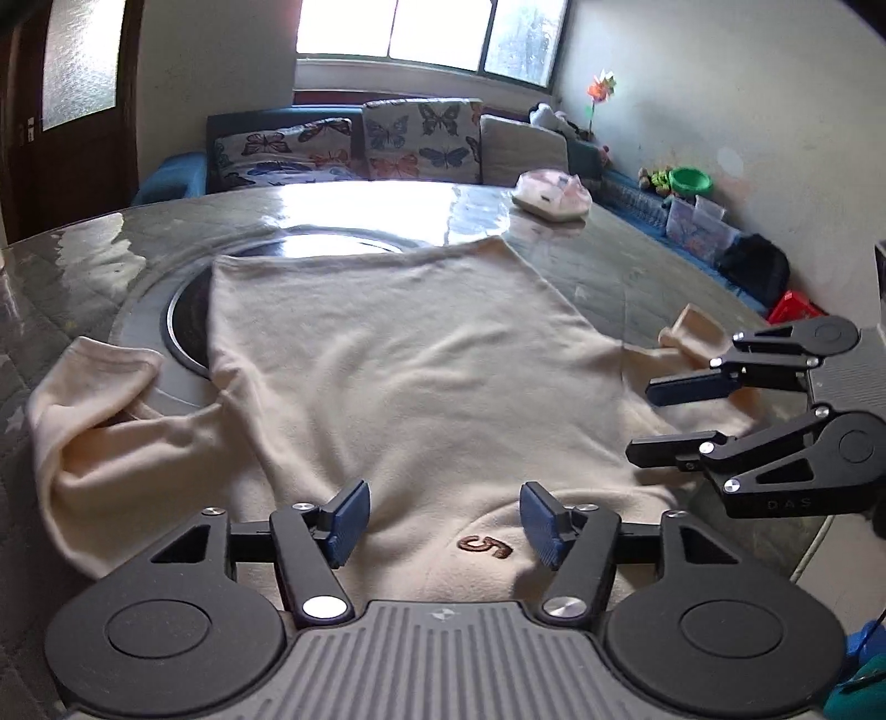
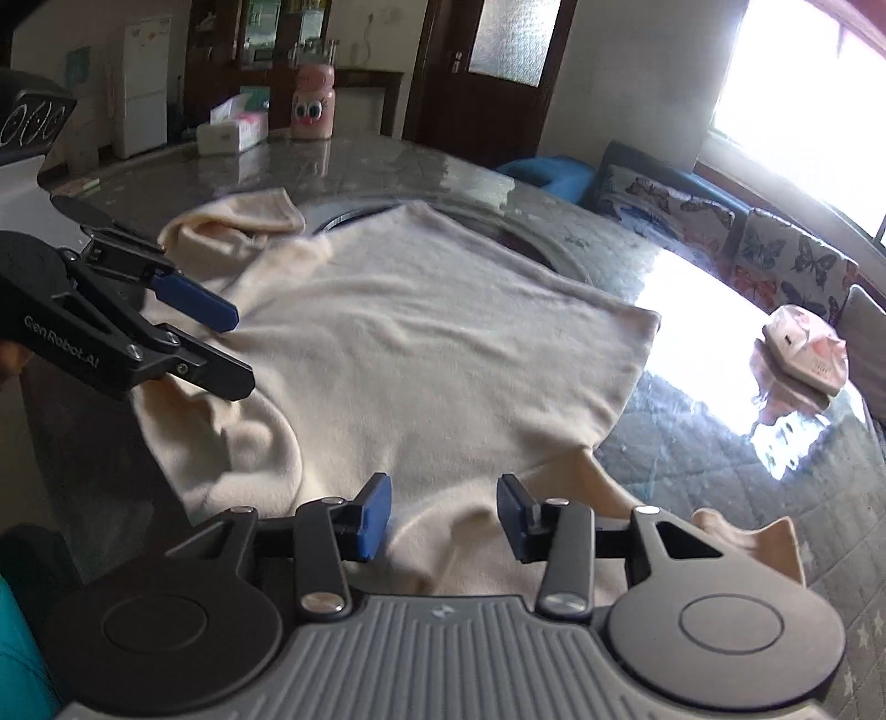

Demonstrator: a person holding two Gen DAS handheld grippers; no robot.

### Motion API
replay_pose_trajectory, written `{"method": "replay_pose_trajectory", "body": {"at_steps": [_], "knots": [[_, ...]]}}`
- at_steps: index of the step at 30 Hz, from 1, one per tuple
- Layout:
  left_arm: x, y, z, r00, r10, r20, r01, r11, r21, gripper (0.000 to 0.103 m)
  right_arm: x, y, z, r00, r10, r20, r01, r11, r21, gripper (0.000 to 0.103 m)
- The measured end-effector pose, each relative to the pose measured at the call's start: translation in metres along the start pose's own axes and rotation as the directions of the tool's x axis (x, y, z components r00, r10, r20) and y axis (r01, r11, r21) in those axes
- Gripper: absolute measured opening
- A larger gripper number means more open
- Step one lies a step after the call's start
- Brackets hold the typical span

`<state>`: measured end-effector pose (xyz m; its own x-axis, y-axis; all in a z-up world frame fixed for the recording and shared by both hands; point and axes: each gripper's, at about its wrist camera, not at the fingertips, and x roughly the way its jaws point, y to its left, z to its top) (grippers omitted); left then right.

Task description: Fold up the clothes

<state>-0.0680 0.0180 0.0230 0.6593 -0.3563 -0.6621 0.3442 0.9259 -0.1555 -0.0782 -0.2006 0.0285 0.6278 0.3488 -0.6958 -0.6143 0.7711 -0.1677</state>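
Left wrist view: the left gripper [image 1: 446,523] stands with its jaws well apart and nothing between the blue pads [image 1: 349,520]. It hangs over the near edge of the shirt [image 1: 387,376], just beside a small brown embroidered mark [image 1: 486,547] on the cloth. The shirt is cream, long-sleeved, and lies spread flat on the worktop [image 1: 609,266]. Its body reaches away from the gripper and its far hem covers part of a round metal inset [image 1: 183,332] in the worktop. One sleeve [image 1: 94,410] lies bunched to the left; the other [image 1: 692,332] runs out to the right, under the right gripper [image 1: 645,423]. That gripper enters from the right edge, jaws parted, nothing clamped.

Right wrist view: the right gripper [image 2: 443,518] shows a moderate gap between its pads, with no cloth pinched. It sits above the shirt [image 2: 415,354] where a sleeve [image 2: 747,537] branches off to the right. The left gripper [image 2: 238,354] comes in from the left edge, jaws apart, over the opposite side of the shirt. The other sleeve [image 2: 238,221] lies crumpled beyond it.

Farther out, a folded pink garment [image 2: 805,354] rests on the worktop near its far edge. A tissue box [image 2: 232,133] and a pink bottle [image 2: 314,99] stand at another edge. A sofa with butterfly cushions [image 1: 421,138] sits behind the worktop, below a window [image 1: 432,33].
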Motion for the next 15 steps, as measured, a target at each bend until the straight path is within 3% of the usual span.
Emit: {"method": "replay_pose_trajectory", "body": {"at_steps": [4, 8, 11, 15], "knots": [[-0.013, 0.022, 0.015, 0.994, 0.089, 0.057, -0.088, 0.996, -0.02, 0.063, 0.001, 0.003, 0.013, 0.998, 0.019, 0.052, -0.02, 1.0, 0.014, 0.043], [-0.013, 0.055, 0.036, 0.972, 0.21, 0.102, -0.204, 0.977, -0.064, 0.059, 0.01, 0.01, 0.022, 0.996, 0.058, 0.074, -0.059, 0.998, 0.021, 0.043], [0.004, 0.074, 0.047, 0.947, 0.309, 0.091, -0.305, 0.951, -0.052, 0.055, 0.017, 0.017, 0.025, 0.994, 0.084, 0.074, -0.086, 0.996, 0.022, 0.043], [0.033, 0.095, 0.054, 0.937, 0.346, 0.038, -0.344, 0.938, -0.051, 0.052, 0.025, 0.022, 0.025, 0.992, 0.105, 0.067, -0.108, 0.994, 0.03, 0.043]]}}
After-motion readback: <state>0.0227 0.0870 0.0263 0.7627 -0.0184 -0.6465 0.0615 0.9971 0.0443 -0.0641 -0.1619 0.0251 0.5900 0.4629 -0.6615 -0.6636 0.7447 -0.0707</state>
